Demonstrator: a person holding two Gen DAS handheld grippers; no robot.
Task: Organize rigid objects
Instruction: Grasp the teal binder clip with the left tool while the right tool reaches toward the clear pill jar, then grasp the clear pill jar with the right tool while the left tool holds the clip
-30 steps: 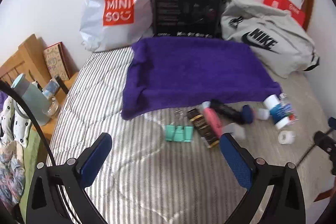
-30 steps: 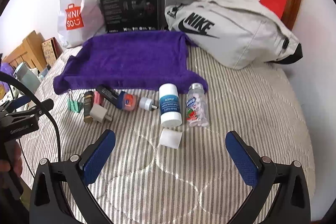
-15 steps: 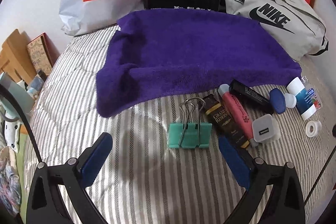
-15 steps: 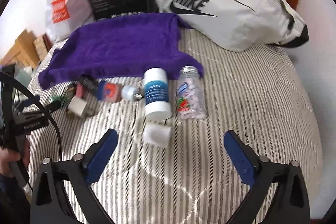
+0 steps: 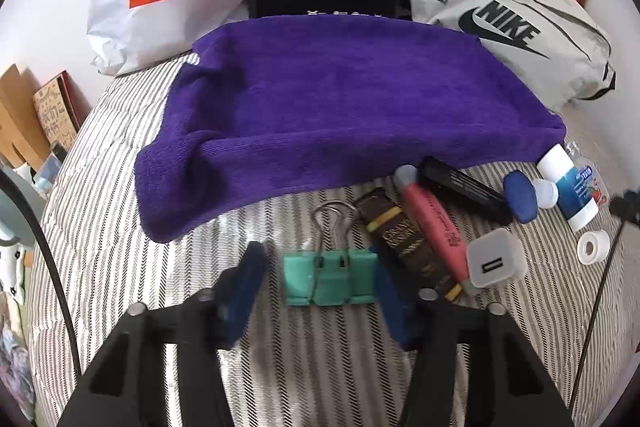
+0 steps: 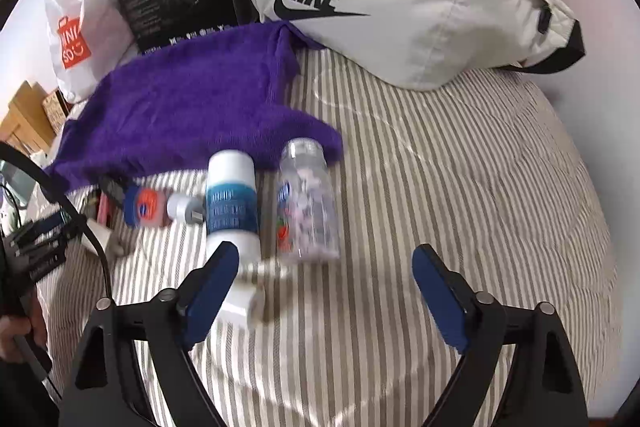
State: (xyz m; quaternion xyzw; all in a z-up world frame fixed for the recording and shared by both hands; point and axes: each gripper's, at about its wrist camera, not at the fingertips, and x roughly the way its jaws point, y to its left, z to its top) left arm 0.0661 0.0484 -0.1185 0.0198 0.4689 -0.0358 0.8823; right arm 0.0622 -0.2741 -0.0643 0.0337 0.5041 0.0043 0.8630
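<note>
The left gripper [image 5: 318, 283] is seen with its jaws spread on either side of a green binder clip [image 5: 330, 279], one blue pad close to each end; whether the pads touch the clip cannot be told through the blur. The clip lies flat on the striped bed [image 5: 140, 267], wire handles pointing toward a purple towel [image 5: 340, 107]. Just right of the clip, a dark brown bar [image 5: 404, 239], a pink tube [image 5: 434, 223] and a white charger plug [image 5: 494, 261] are laid side by side.

The right gripper [image 6: 324, 281] is held with jaws released and wide apart, nothing between them. A white bottle with a blue label [image 6: 232, 203] and a clear pill bottle [image 6: 306, 203] lie just beyond, side by side. A white tape roll [image 6: 244, 301] sits beside the left pad.
</note>
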